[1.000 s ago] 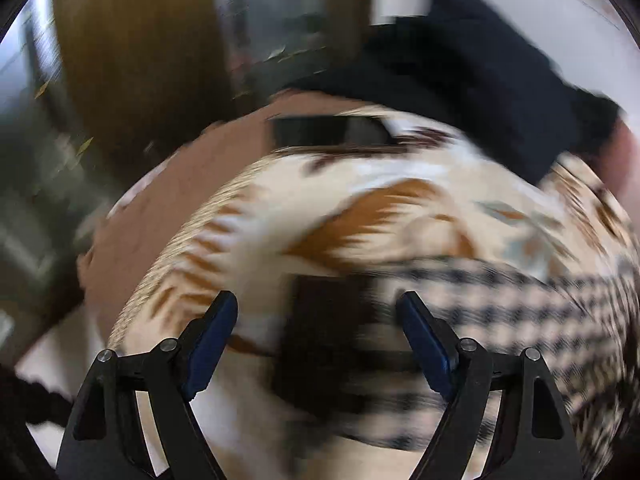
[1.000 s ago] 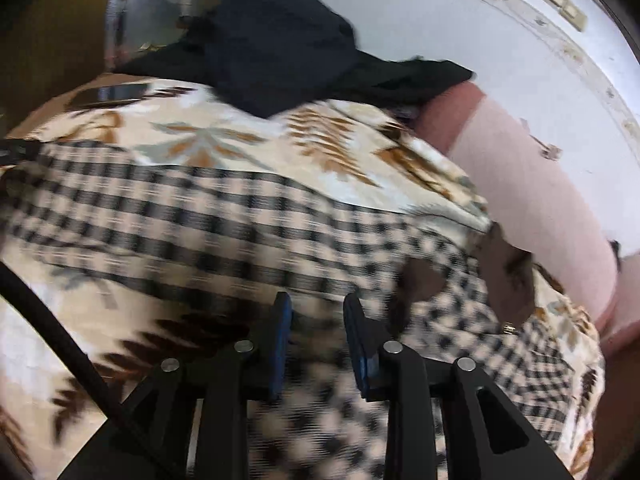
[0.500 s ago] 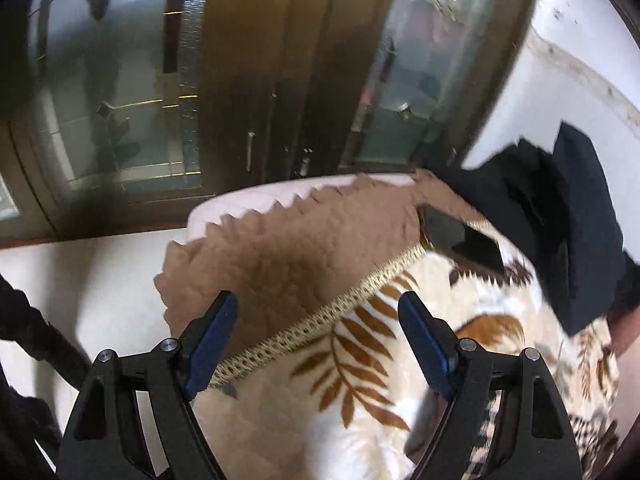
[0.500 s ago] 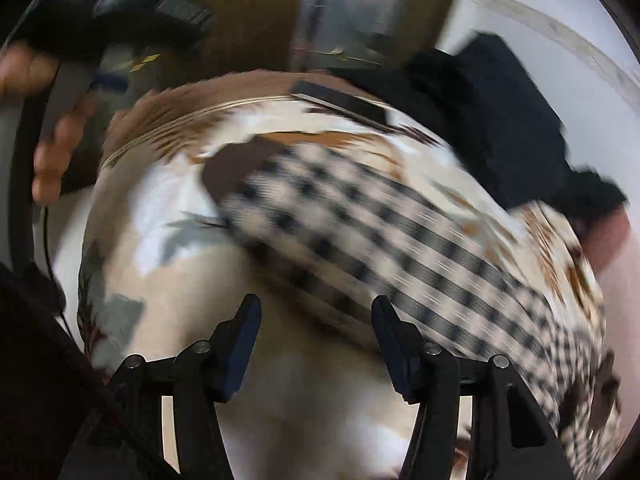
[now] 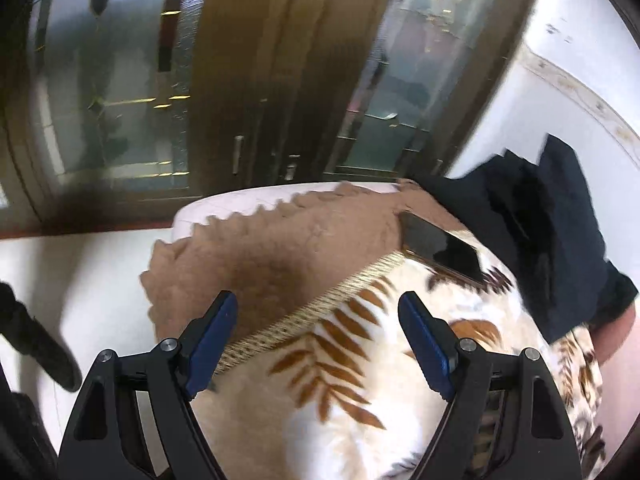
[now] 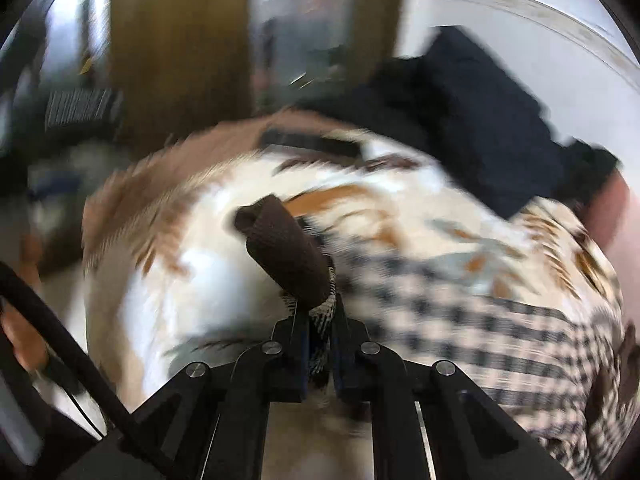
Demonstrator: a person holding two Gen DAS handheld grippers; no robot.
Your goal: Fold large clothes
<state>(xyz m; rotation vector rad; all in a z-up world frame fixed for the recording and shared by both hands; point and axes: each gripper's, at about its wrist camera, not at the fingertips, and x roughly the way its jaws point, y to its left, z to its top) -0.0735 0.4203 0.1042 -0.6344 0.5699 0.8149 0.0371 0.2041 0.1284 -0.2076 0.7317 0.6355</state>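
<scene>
Phone lies on leaf-print blanket near its fringed edge; dark clothes heaped beyond. Left gripper released, fingers wide over the blanket edge, white floor below. Right gripper clenched on checked shirt, brown cuff sticking up.

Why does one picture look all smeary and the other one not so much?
Right wrist view: motion blur smears the leaf-print blanket and checked garment; only the right gripper and the pinched brown cuff look sharp. Left wrist view: mostly sharp, the phone clear, edges bent by the fisheye.
</scene>
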